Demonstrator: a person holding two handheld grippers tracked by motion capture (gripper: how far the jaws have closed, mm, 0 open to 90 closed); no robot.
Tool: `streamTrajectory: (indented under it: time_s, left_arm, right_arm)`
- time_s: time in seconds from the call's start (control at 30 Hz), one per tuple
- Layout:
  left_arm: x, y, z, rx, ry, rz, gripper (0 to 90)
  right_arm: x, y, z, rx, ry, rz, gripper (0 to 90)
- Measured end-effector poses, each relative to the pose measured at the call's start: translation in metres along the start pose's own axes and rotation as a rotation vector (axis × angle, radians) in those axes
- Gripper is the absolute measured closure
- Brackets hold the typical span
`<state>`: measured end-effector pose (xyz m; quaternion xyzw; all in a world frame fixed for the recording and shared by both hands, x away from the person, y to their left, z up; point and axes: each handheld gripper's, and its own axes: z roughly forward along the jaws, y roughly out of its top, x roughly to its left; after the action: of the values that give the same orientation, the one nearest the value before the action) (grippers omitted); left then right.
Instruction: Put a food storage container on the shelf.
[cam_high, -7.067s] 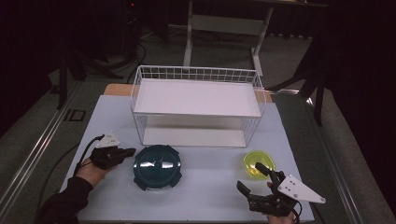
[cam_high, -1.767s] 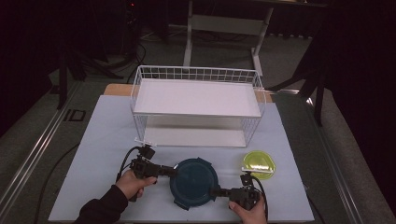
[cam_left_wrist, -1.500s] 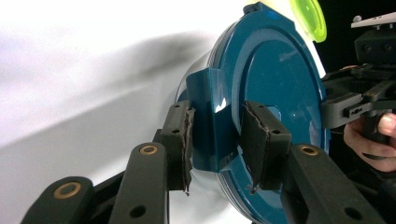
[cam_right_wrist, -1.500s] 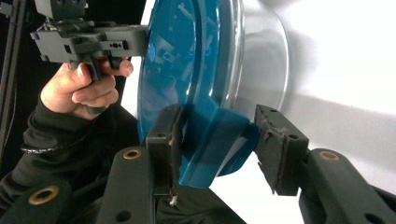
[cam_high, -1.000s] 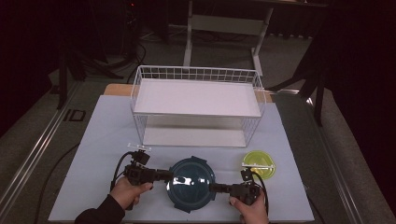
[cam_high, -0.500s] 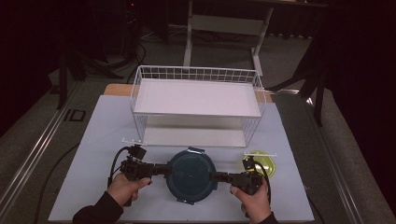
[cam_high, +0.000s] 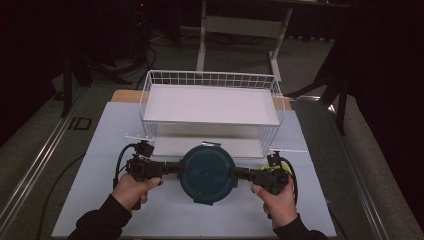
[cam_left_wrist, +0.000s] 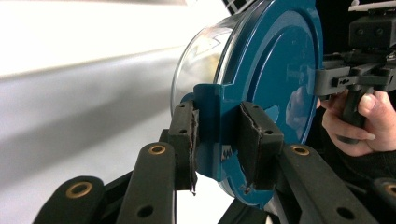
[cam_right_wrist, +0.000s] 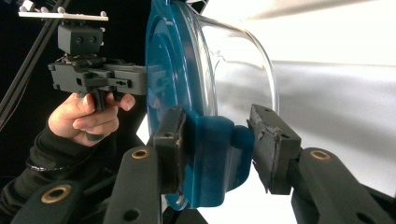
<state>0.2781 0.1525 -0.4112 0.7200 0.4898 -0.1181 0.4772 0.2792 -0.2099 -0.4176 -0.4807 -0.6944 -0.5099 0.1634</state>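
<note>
A round glass container with a dark blue lid (cam_high: 207, 172) hangs between my two grippers, in front of the wire rack. My left gripper (cam_high: 176, 169) is shut on the lid's left side tab, and my right gripper (cam_high: 236, 174) is shut on the opposite tab. In the left gripper view the blue tab sits between the pads of the left gripper (cam_left_wrist: 217, 135), and the lid (cam_left_wrist: 275, 70) stands on edge with the clear bowl behind it. The right gripper view has the right gripper (cam_right_wrist: 215, 140) clamped on the other tab of the container (cam_right_wrist: 177, 70).
A white wire rack (cam_high: 210, 80) with a flat upper shelf stands at the back of the white mat (cam_high: 100, 150). A yellow bowl (cam_high: 266, 168) lies on the mat, mostly hidden behind my right gripper. Dark floor and stand legs surround the table.
Both grippers closed on the container's side tabs, and over the last second they carried it away from the person toward the rack.
</note>
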Motion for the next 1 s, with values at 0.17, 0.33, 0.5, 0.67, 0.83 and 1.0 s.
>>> streamTrajectory:
  time_s: [0.17,0.33,0.5,0.67,0.83,1.0]
  left_arm:
    - [-0.010,0.022,-0.009,-0.029,-0.002,0.007,68.4]
    - [-0.019,0.040,-0.015,-0.053,0.003,0.016,68.4]
    - [-0.025,0.066,-0.021,-0.081,0.007,0.018,68.4]
    - [-0.027,0.086,-0.023,-0.102,0.022,0.012,68.3]
    - [-0.027,0.103,-0.025,-0.122,0.040,0.001,68.2]
    - [-0.028,0.121,-0.023,-0.137,0.058,-0.007,68.1]
  right_arm:
    - [0.013,0.022,-0.008,-0.028,-0.004,-0.034,57.8]
    - [0.023,0.046,-0.016,-0.061,-0.001,-0.062,57.7]
    - [0.031,0.071,-0.021,-0.072,-0.009,-0.090,57.8]
    - [0.033,0.091,-0.023,-0.094,-0.010,-0.099,57.7]
    - [0.031,0.110,-0.021,-0.100,0.002,-0.090,57.7]
    - [0.026,0.128,-0.020,-0.087,0.012,-0.064,57.7]
